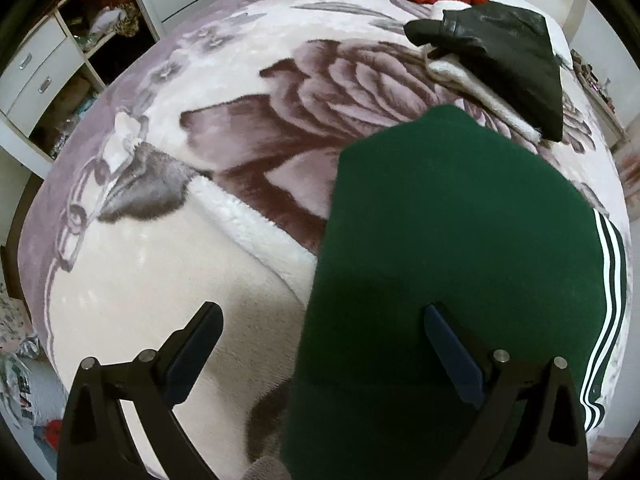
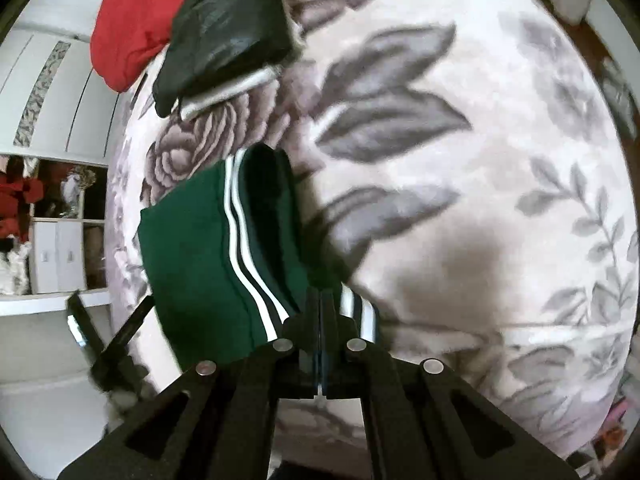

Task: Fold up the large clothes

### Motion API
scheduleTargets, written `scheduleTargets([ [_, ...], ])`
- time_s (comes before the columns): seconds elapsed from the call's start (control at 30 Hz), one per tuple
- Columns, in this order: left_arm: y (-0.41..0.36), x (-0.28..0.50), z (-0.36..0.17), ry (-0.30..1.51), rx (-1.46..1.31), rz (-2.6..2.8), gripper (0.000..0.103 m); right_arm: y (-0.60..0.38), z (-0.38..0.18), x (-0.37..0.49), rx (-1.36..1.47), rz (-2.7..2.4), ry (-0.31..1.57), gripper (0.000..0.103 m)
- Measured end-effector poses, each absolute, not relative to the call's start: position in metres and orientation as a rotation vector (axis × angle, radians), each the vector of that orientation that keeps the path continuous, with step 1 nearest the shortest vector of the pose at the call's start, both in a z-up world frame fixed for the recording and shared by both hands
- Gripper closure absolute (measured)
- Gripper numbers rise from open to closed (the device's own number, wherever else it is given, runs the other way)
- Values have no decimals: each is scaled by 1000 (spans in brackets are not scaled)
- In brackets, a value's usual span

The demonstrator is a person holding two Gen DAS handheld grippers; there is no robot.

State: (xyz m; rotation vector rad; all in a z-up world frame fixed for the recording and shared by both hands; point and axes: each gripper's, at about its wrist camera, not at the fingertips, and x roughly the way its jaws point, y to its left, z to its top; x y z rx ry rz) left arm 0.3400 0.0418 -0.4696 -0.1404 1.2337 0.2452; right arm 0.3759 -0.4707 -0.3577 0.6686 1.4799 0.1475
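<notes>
Item: green striped garment (image 1: 452, 264), lower right of my left view, lying on the floral bed blanket (image 1: 160, 280). My left gripper (image 1: 324, 344) hovers at its left edge, jaws spread, empty. My right gripper (image 2: 322, 312), bottom centre of its view, has jaws pressed together on the striped side seam. I judge it soft, light and floppy; best held at seams or corners.

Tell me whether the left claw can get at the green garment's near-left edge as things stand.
Probably yes. The left claw hangs open straddling that edge of the green garment, with only the floral blanket beside it. The right claw grips the striped side, clear of the way.
</notes>
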Motion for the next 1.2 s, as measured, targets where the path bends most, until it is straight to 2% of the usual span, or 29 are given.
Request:
scheduleTargets([
  [0.1, 39, 339, -467, 1226, -130, 248, 0, -442, -392, 376, 769, 326, 1626, 102],
  [0.17, 38, 338, -468, 1228, -121, 247, 0, -430, -408, 372, 775, 358, 1663, 95],
  [0.23, 38, 338, -469, 1235, -117, 243, 0, -416, -428, 368, 763, 359, 1728, 59],
  [0.27, 38, 338, -469, 1236, -115, 242, 0, -411, -437, 366, 776, 357, 1743, 55],
  [0.4, 37, 337, -468, 1236, -108, 234, 0, -410, -446, 362, 766, 340, 1735, 55],
  [0.5, 36, 336, -467, 1235, -100, 227, 0, -416, -444, 364, 694, 288, 1737, 49],
  [0.57, 36, 335, -468, 1235, -101, 224, 0, -419, -443, 363, 708, 305, 1738, 49],
  [0.7, 35, 335, -470, 1236, -105, 226, 0, -404, -466, 365, 709, 351, 1793, 43],
  [0.77, 34, 334, -471, 1237, -102, 227, 0, -399, -480, 366, 755, 346, 1778, 43],
  [0.83, 34, 333, -472, 1238, -99, 227, 0, -391, -483, 362, 768, 359, 1762, 60],
  [0.87, 34, 333, -472, 1241, -99, 225, 0, -388, -479, 360, 756, 360, 1755, 61],
  [0.9, 34, 333, -472, 1242, -102, 224, 0, -387, -473, 357, 760, 349, 1735, 69],
  [0.93, 35, 333, -472, 1244, -107, 221, 0, -390, -465, 353, 789, 324, 1700, 88],
  [1.2, 24, 335, -464, 1228, -85, 187, 0, -397, -369, 344, 724, 161, 1464, 91],
])
